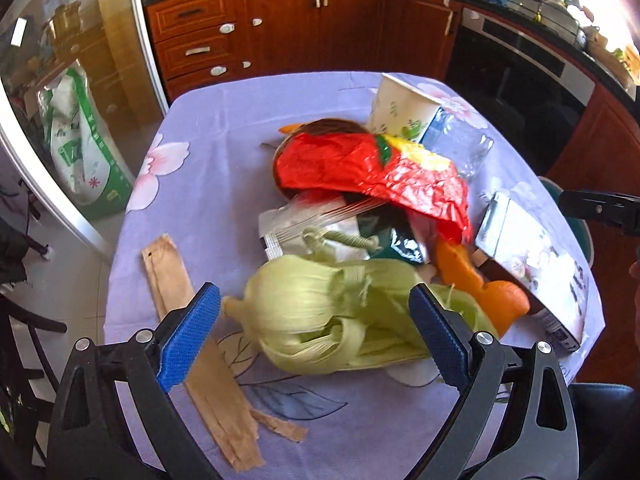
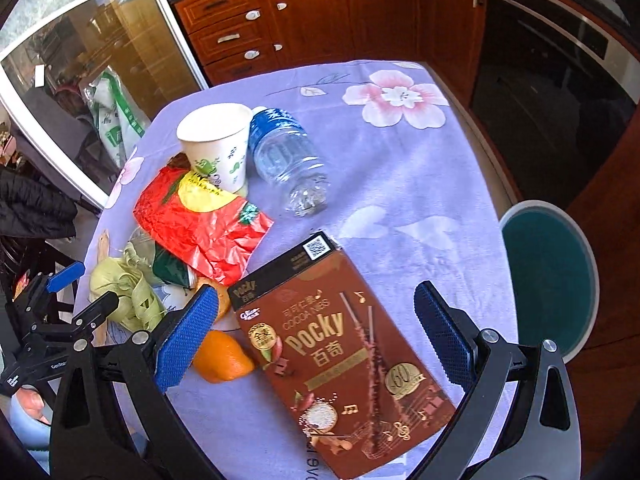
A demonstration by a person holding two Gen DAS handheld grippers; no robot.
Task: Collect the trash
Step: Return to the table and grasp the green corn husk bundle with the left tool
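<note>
Both tongs are standing wide open and gripping nothing. The left tongs (image 1: 316, 336) are hanging over the pale green husks (image 1: 320, 320), which are lying at the near edge of the bench (image 1: 224, 136) between the two blue pads without touching either. The right tongs (image 2: 316, 334) are framing the Pocky box (image 2: 340, 356), which is lying flat on the cloth near the bench's right edge, just beside the bin (image 2: 552, 280) that is standing below on the floor. The husks are looking light, limp and springy; they are likely to squash and shed strands, so a deep pinch across the thickest bundle seems safer than a nip at a loose end. The box is looking light and probably empty, stiff along its edges but easy to crush on its broad faces; taking it across its narrow width near the middle should be holding it without slipping. The red wrapper (image 1: 372, 172) is thin, crinkly and slick, draped over a brown bowl in the middle of the pile. The cup (image 2: 216, 144) is standing upright behind it, soft-walled, best pinched at the rim. The bottle (image 2: 288, 156) is lying on its side, touching the cup, smooth and apt to roll. The orange peel (image 2: 222, 356) is lying just beside the box, firm yet curved, and the paper sleeve (image 1: 200, 352) is lying flat at the left, hard to get under.
</note>
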